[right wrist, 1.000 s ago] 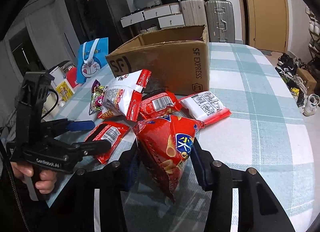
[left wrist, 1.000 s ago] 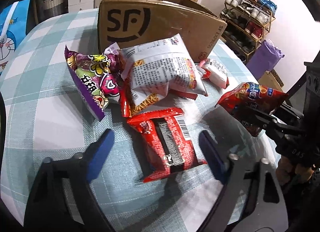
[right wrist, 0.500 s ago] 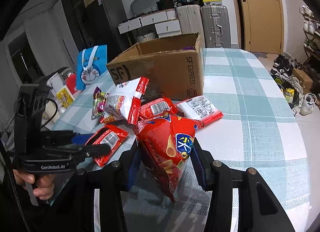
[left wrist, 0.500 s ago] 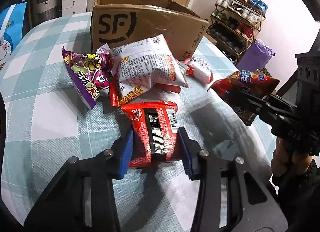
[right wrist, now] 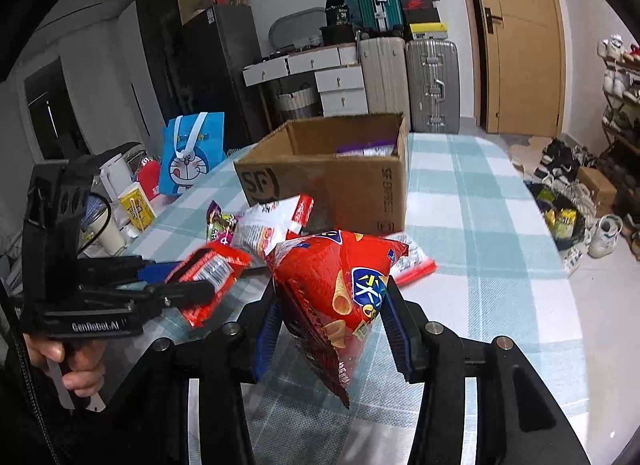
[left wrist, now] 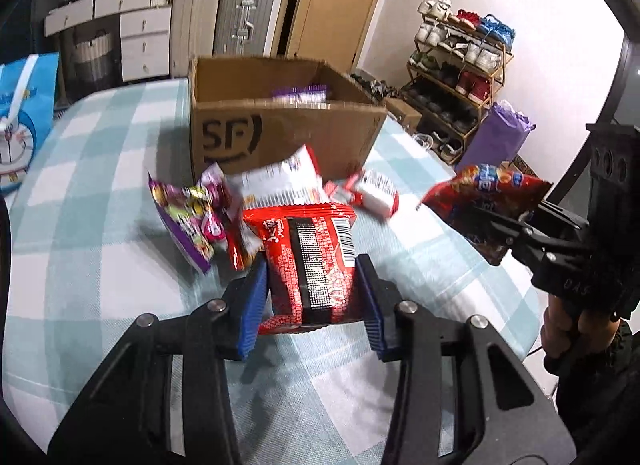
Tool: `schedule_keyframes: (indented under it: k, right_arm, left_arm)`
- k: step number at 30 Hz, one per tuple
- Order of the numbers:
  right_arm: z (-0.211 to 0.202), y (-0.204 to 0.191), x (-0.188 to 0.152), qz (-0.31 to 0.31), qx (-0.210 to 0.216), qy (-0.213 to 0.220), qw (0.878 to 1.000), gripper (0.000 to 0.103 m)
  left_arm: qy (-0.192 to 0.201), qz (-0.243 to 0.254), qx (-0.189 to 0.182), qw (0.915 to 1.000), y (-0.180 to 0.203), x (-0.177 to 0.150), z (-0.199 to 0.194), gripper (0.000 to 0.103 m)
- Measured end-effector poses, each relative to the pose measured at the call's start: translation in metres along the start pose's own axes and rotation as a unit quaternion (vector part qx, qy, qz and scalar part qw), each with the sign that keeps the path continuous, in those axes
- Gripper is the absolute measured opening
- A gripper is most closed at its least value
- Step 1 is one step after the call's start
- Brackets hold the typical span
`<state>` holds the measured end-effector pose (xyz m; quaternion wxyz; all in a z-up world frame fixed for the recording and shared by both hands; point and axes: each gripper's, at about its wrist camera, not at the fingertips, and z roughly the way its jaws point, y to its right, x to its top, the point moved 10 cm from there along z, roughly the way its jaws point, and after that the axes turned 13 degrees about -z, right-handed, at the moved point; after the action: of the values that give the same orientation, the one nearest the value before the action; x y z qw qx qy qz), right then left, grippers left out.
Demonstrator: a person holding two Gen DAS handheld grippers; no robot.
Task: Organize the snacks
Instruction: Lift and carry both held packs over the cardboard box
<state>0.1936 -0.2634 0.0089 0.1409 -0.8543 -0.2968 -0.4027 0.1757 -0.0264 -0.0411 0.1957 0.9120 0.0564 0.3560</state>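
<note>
- Since the earlier frame, left gripper (left wrist: 312,289) has clenched on the red barcode packet (left wrist: 310,261) and raised it off the checked surface (left wrist: 92,249).
- Cardboard box (left wrist: 288,133): open-topped, standing on the surface behind the snack pile; a purple packet (left wrist: 300,95) lies inside.
- Right gripper (right wrist: 332,325): grasping the red chip bag (right wrist: 336,285), held above the surface.
- White snack bag (left wrist: 276,185): lying just before the box.

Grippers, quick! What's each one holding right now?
Left gripper: closed on the red snack packet.
Right gripper: closed on the red chip bag.
</note>
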Motion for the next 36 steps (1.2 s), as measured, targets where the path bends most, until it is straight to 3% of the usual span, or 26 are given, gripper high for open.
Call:
schedule_keyframes:
  k: [18,29,36]
  right_arm:
    - [-0.056,0.019,0.077,-0.022,-0.038,0.005,0.999,0.047]
    - [-0.02,0.033,0.11,-0.026,-0.028,0.016,0.999,0.047]
    - [0.018,0.034,0.111,-0.013,0.001,0.013,1.0,0.047]
  left_arm:
    - [0.076,0.012,-0.013,0.9969,0.024,0.095,-0.058,0.039]
    - [0.084,0.002,0.012,0.9964,0.009,0.131,-0.041,0.039]
    - [0.076,-0.001,0.029,0.9967,-0.003,0.147,-0.005,0.039]
